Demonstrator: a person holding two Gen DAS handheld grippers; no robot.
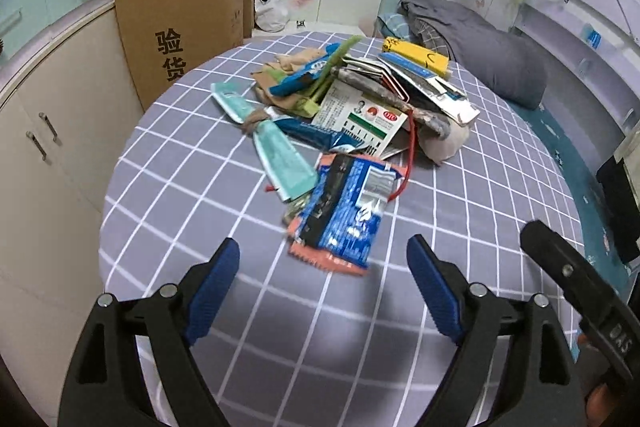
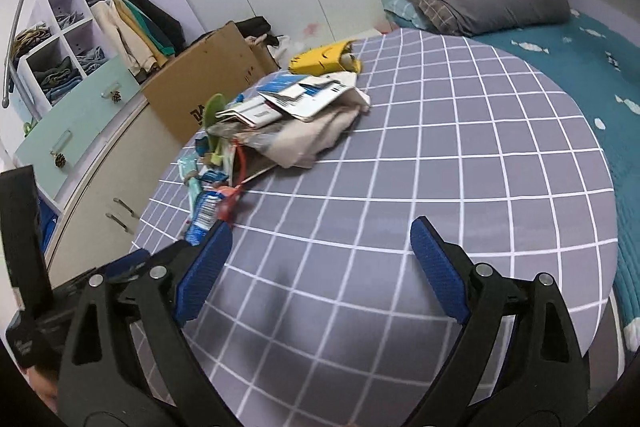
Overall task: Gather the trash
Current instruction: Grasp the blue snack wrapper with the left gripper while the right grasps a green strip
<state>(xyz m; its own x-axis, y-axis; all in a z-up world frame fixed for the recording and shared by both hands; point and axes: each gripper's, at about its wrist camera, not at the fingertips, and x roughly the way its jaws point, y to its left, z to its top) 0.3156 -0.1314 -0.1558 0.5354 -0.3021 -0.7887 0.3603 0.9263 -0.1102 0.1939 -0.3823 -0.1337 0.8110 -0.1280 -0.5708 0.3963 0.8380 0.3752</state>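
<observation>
A heap of trash (image 1: 352, 99) lies on a grey checked cloth (image 1: 200, 211): wrappers, cards, a teal tube (image 1: 280, 159), a yellow packet (image 1: 416, 57) and a crumpled beige bag. A blue and orange snack wrapper (image 1: 344, 215) lies nearest. My left gripper (image 1: 324, 259) is open and empty, just short of that wrapper. My right gripper (image 2: 320, 239) is open and empty over bare cloth, to the right of the heap (image 2: 288, 115). The right gripper's body shows at the left wrist view's right edge (image 1: 580, 291).
A cardboard box (image 1: 180, 27) stands past the cloth's far left edge, beside beige cupboards (image 1: 52, 131). A grey folded blanket (image 1: 480, 43) lies on the teal bed (image 2: 592, 67) to the right. White wardrobes and hanging clothes are behind.
</observation>
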